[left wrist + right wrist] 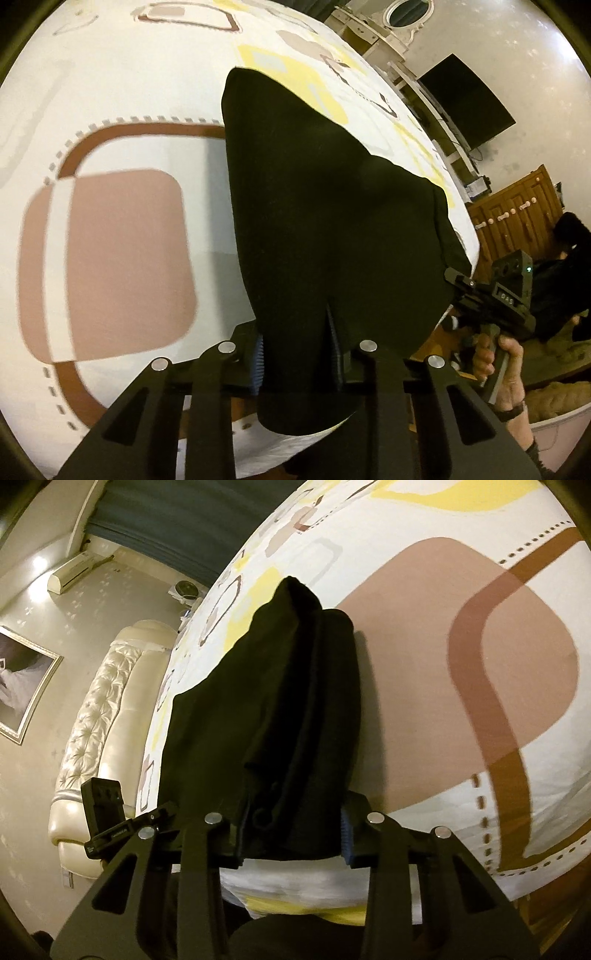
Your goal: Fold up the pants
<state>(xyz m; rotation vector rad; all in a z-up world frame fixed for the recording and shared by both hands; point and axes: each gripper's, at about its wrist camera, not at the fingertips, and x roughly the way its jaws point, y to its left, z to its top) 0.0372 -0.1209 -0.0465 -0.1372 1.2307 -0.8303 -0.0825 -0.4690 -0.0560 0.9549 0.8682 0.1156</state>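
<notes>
Over the white bedspread with brown and yellow rounded-square print (110,92), the black fabric pants (332,206) hang lifted between both tools, with the far end trailing on the bed toward 12 o'clock. At 6 o'clock in the left wrist view, the left gripper (297,360) has its blue-padded fingers (258,365) pinched on one near edge of the cloth; in the right wrist view the right gripper (291,834) clamps a thicker bunch, where several layers and a seam run up toward 12 o'clock. From the left view the right tool shows at 3 o'clock, holding the other near corner, a bare hand (506,373) on its handle. Judging by the stacked layers, the legs seem already laid together lengthwise; what appears left is carrying this held end over the far end, laying it flat and smoothing it. Whether more than one fold is done cannot be told.
</notes>
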